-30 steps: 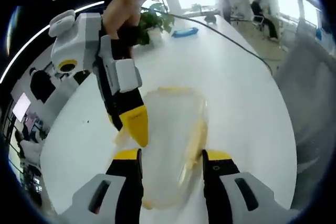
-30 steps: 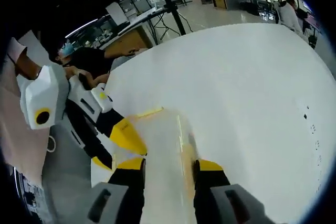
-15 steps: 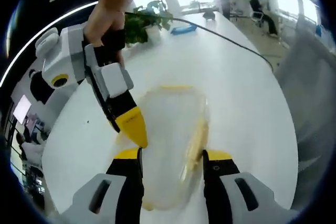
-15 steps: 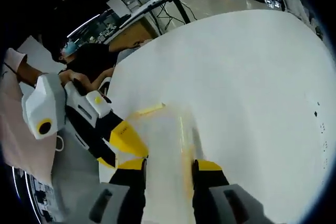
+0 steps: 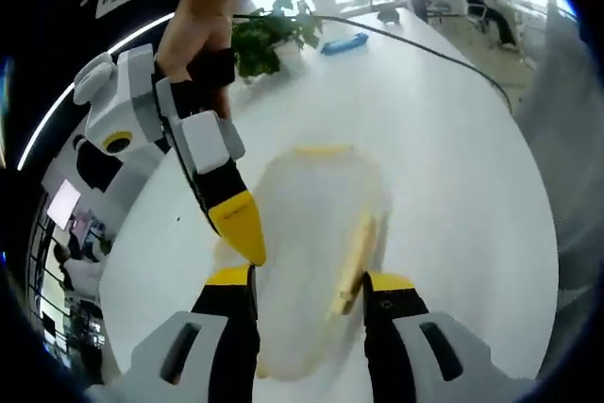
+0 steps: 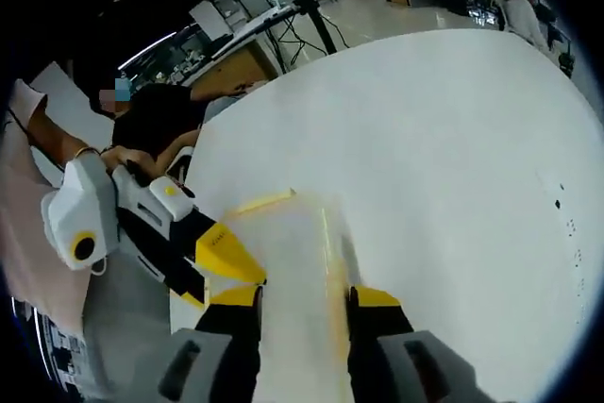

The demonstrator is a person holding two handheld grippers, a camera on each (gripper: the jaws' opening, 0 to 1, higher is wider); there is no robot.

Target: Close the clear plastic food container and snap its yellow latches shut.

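**Both tools at the clear container on the white desk**

Left gripper view: the left tool point(image 5: 305, 282) has its yellow-tipped jaws spread apart, one on each side of the near end of the clear food container point(image 5: 316, 233), gripping nothing. The container lies on the white desk point(image 5: 444, 139), its lid looking down on the body. A yellow latch point(image 5: 324, 150) runs along its far edge, and another yellow latch point(image 5: 357, 252) lies along its right side, just beside the right jaw. The right tool point(image 5: 241, 226) comes in from the left, held by a hand point(image 5: 203, 25), its yellow tip at the container's left edge; whether it is released or clenched cannot be told. Far back on the desk stand a potted plant point(image 5: 269, 35) and a blue object point(image 5: 344, 43), with a dark cable point(image 5: 425, 44) running across.

Right gripper view: the right tool point(image 6: 303, 296) straddles the container point(image 6: 293, 261) with its jaws apart, clamped on nothing. The left tool point(image 6: 225, 257) points at the container's left side. A seated person point(image 6: 156, 125) shows beyond the desk's left edge.
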